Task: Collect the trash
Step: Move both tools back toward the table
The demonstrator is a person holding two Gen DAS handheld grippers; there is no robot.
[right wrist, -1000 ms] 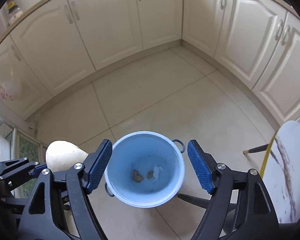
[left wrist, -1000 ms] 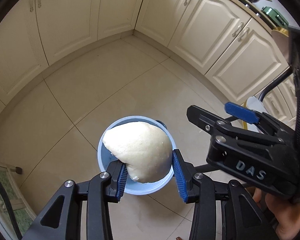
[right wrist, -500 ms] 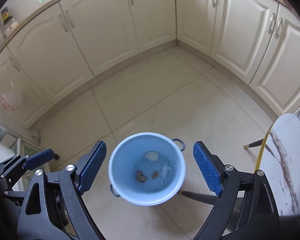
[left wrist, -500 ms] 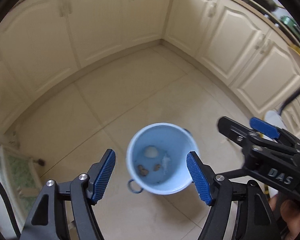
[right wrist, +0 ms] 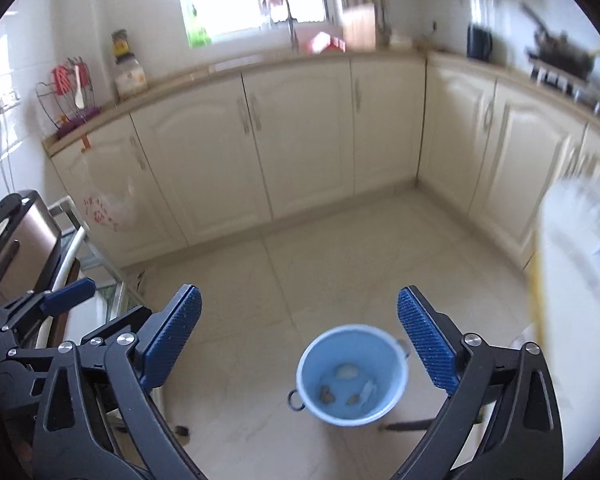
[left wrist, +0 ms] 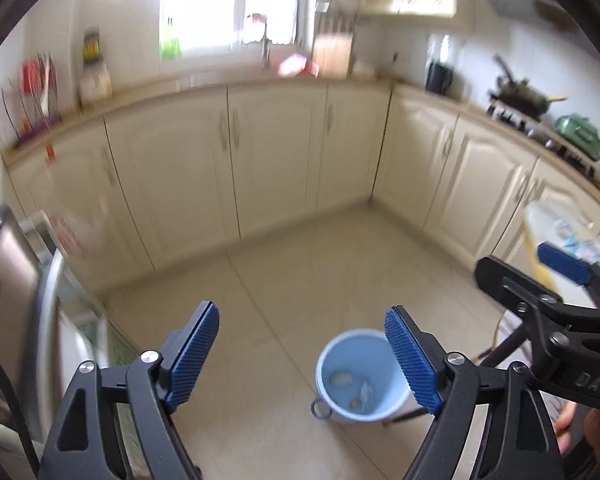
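A light blue bucket [left wrist: 362, 376] stands on the tiled floor and also shows in the right wrist view [right wrist: 350, 374]. In its bottom lie a pale lump [right wrist: 347, 370] and a few small brown and white scraps [right wrist: 327, 393]. My left gripper [left wrist: 304, 354] is open and empty, raised above and left of the bucket. My right gripper [right wrist: 300, 346] is open and empty, above the bucket; it also shows in the left wrist view [left wrist: 564, 264] at the right edge.
Cream cabinets [right wrist: 300, 140] run along the back and right walls under a cluttered counter. A metal appliance on a rack [right wrist: 24, 240] stands at the left. A white table with papers [right wrist: 580, 260] is at the right. A chair leg [right wrist: 408, 424] lies by the bucket.
The left gripper let go of the pale lump, which dropped into the bucket. Both grippers then rose and tilted up, so the counter and window came into view.
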